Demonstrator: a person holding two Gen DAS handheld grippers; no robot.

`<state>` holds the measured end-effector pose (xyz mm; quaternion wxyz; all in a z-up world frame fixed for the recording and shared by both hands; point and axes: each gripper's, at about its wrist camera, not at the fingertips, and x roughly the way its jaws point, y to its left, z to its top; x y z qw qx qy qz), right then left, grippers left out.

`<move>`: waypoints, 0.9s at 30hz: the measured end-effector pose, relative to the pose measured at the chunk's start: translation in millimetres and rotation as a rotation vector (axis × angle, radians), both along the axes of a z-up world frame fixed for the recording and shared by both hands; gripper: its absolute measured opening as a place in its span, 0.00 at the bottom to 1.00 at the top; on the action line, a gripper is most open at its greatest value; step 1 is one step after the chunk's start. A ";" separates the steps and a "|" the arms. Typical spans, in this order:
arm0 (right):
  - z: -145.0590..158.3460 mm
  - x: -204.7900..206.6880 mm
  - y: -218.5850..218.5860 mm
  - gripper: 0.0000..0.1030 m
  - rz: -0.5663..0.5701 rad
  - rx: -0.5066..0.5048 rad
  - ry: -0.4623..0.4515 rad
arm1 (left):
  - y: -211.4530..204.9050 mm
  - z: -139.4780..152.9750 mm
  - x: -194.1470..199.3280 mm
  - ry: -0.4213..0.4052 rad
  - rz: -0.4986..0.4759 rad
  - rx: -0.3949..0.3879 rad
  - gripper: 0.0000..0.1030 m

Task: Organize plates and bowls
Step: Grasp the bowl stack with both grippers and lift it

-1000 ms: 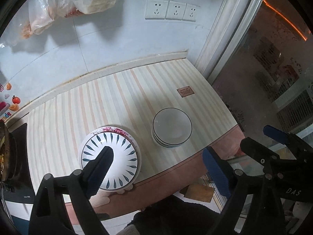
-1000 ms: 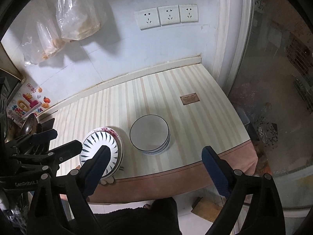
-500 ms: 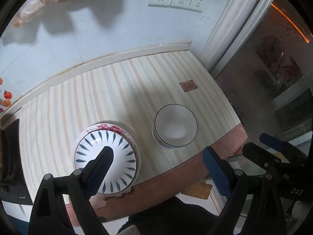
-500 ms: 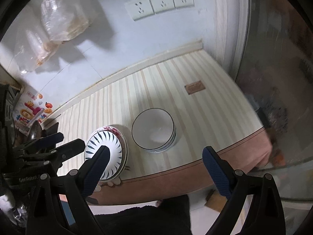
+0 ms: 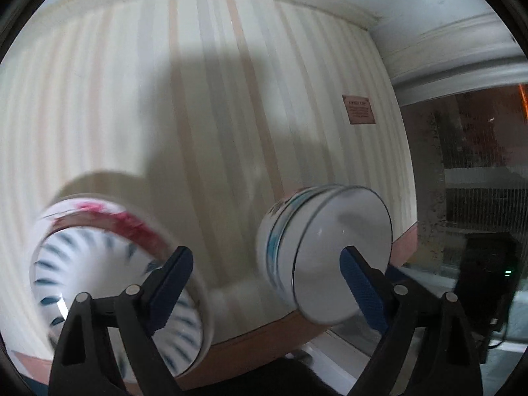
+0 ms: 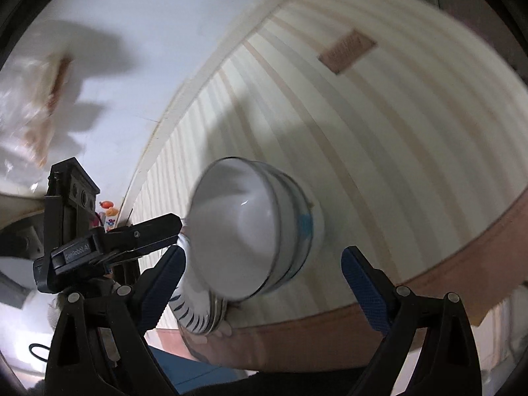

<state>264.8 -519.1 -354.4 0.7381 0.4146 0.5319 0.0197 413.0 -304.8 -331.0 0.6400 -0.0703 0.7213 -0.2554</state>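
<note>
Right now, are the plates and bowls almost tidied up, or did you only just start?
Only just starting. Done: nothing I can see; the plate stack and the bowl stack both sit near the counter's front edge. In hand: nothing; the left tongs and right tongs are open, close to the dishes. Left: all the grabbing and moving.

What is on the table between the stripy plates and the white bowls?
Nothing: in the left wrist view, only bare striped tabletop separates the leaf-patterned plates from the white bowls.

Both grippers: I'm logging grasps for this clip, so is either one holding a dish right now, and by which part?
Nothing is held. The left gripper and right gripper are both open, near the white bowl stack and patterned plate.
</note>
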 end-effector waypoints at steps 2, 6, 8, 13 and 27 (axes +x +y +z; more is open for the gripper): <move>-21.2 7.7 -3.2 0.95 0.001 0.041 0.008 | -7.6 -10.4 4.0 0.029 -0.009 -0.018 0.80; -49.5 19.5 -4.6 0.94 0.014 0.098 0.021 | -23.1 -34.8 10.3 0.093 -0.046 -0.030 0.49; -57.8 26.1 -3.9 0.90 0.020 0.110 0.031 | -26.6 -43.1 9.6 0.118 -0.058 -0.039 0.41; -79.8 36.3 -1.3 0.65 0.045 0.162 0.057 | -25.6 -47.6 6.4 0.117 -0.068 -0.068 0.42; -84.3 55.8 6.5 0.57 0.083 0.138 0.086 | -12.5 -36.8 -2.7 0.110 -0.014 -0.050 0.42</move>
